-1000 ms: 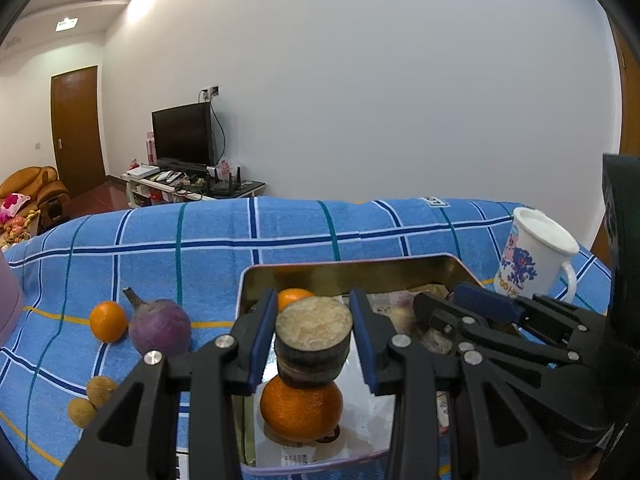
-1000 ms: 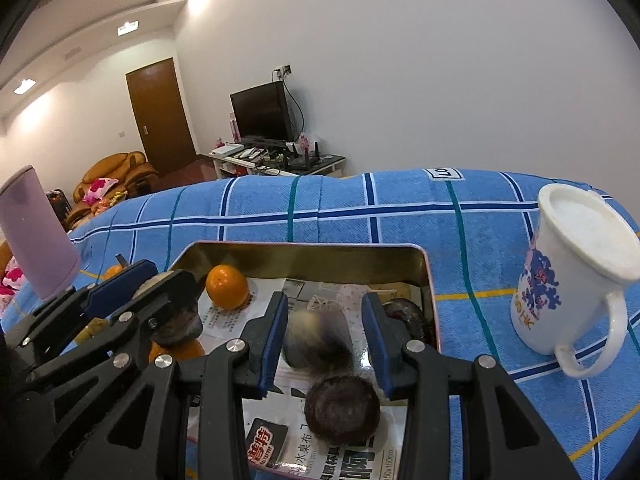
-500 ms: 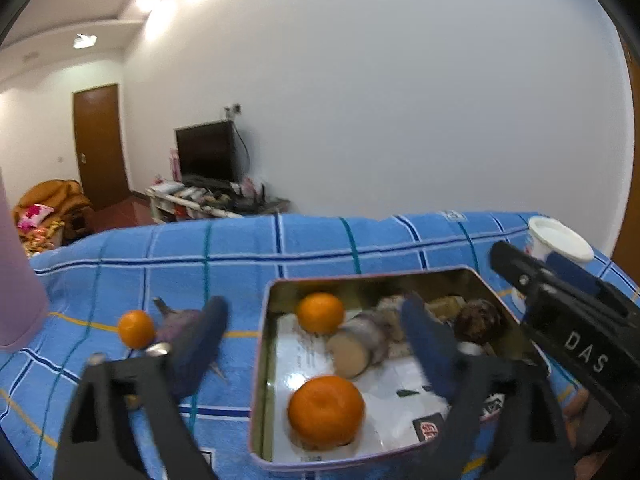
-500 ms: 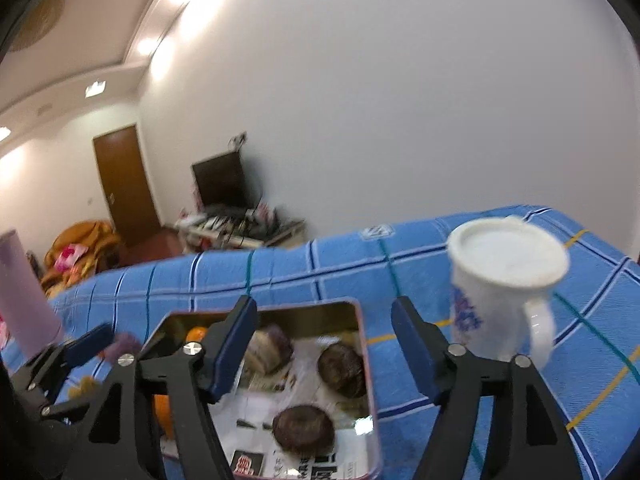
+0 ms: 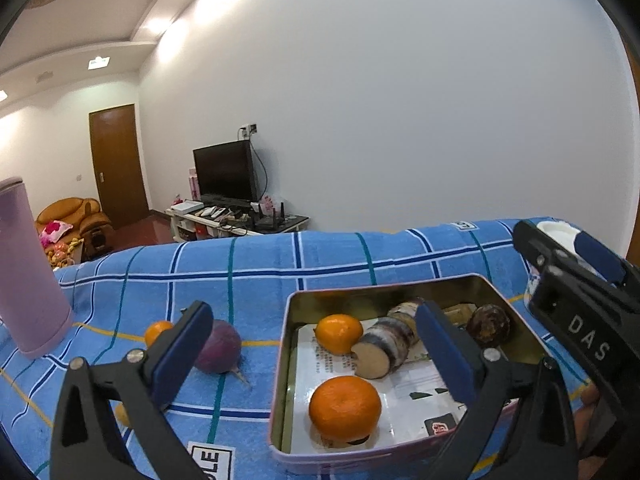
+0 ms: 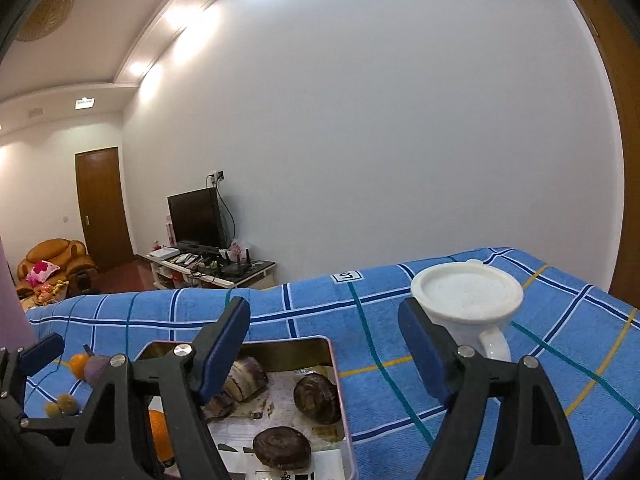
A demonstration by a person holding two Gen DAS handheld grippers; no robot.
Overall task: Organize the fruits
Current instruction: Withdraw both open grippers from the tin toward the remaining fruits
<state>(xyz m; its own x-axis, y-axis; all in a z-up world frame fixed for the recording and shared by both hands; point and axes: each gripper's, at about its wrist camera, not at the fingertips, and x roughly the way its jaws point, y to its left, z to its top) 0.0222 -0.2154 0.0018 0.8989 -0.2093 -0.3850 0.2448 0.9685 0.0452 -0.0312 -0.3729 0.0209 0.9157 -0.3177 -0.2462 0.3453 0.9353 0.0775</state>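
A metal tin [image 5: 404, 286] lined with paper sits on the blue checked cloth. It holds two oranges [image 5: 345, 408], a cut brown root piece [image 5: 386, 347] lying on its side, and dark round fruits [image 5: 489, 325]. My left gripper [image 5: 316, 354] is open and empty, raised above the tin's left side. My right gripper [image 6: 324, 354] is open and empty, above the tin [image 6: 334, 364], with two dark fruits [image 6: 316, 398] below it. A purple round vegetable [image 5: 219, 346] and a small orange [image 5: 157, 331] lie on the cloth left of the tin.
A white mug [image 6: 468, 304] stands right of the tin. A tall pink cup [image 5: 28, 268] stands at the far left. Small yellow-brown fruits [image 6: 64, 405] lie on the cloth at the left. The table's far edge runs behind.
Both grippers opened and pulled up and back. The left let go of the cut root piece, which now lies in the tin. The right let go of a dark fruit.
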